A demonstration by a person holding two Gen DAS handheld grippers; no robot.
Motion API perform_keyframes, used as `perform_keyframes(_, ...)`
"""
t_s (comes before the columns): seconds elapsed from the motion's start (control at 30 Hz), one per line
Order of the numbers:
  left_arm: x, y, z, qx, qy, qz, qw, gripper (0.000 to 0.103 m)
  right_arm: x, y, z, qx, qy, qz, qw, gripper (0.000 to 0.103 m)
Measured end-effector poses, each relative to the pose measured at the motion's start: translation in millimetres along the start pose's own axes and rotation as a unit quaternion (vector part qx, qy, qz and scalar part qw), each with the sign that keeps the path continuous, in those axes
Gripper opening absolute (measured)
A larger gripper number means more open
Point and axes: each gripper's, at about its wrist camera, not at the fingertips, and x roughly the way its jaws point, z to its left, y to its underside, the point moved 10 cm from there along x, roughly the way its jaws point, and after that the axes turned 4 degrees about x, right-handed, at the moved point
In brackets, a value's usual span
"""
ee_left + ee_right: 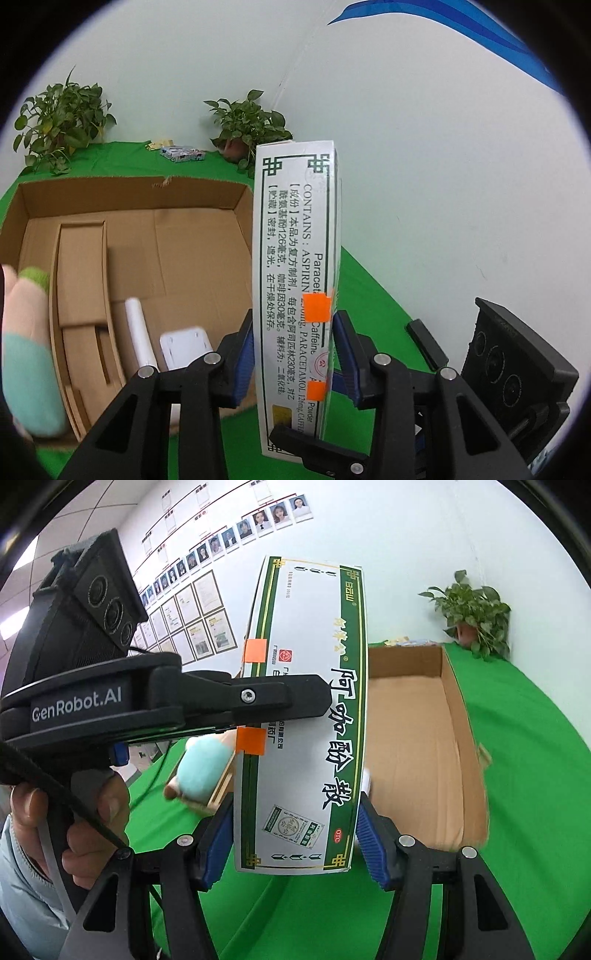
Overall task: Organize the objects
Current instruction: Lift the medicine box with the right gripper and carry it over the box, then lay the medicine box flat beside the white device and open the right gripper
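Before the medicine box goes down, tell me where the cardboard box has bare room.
The cardboard box is bare along its far wall and right side. Its left side is crowded by a cardboard insert and a plush toy; white items fill the near middle. Both tools flank the medicine box.

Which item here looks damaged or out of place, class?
The cardboard box has a small ragged tear on its far rim. A plush toy slumps over its left wall. The medicine box is held in the air by both grippers.
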Motion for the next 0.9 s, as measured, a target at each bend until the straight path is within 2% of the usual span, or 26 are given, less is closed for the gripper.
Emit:
perform_keyframes(0.17, 27, -21, 27, -0.002, -0.004, 0.023, 0.9997, 0.038, 32, -45, -22, 0.015, -0.010, 0.028, 0.999, 0.058)
perform_keyframes(0.33, 61, -14, 49, -0.028, 0.007, 0.056, 0.9980, 0.038, 62, -54, -46, 0.036, -0.010, 0.060, 0.997, 0.058)
perform_keyframes(0.43, 87, -1, 64, -0.052, 0.017, 0.084, 0.9950, 0.038, 82, -44, -62, 0.050, -0.006, 0.085, 0.995, 0.058)
perform_keyframes(0.63, 128, 39, 79, -0.093, 0.026, 0.137, 0.9858, 0.038, 107, -2, -87, 0.086, 0.002, 0.139, 0.987, 0.058)
perform_keyframes(0.9, 153, 69, 89, -0.135, 0.040, 0.173, 0.9747, 0.039, 125, 23, -105, 0.098, 0.026, 0.185, 0.977, 0.058)
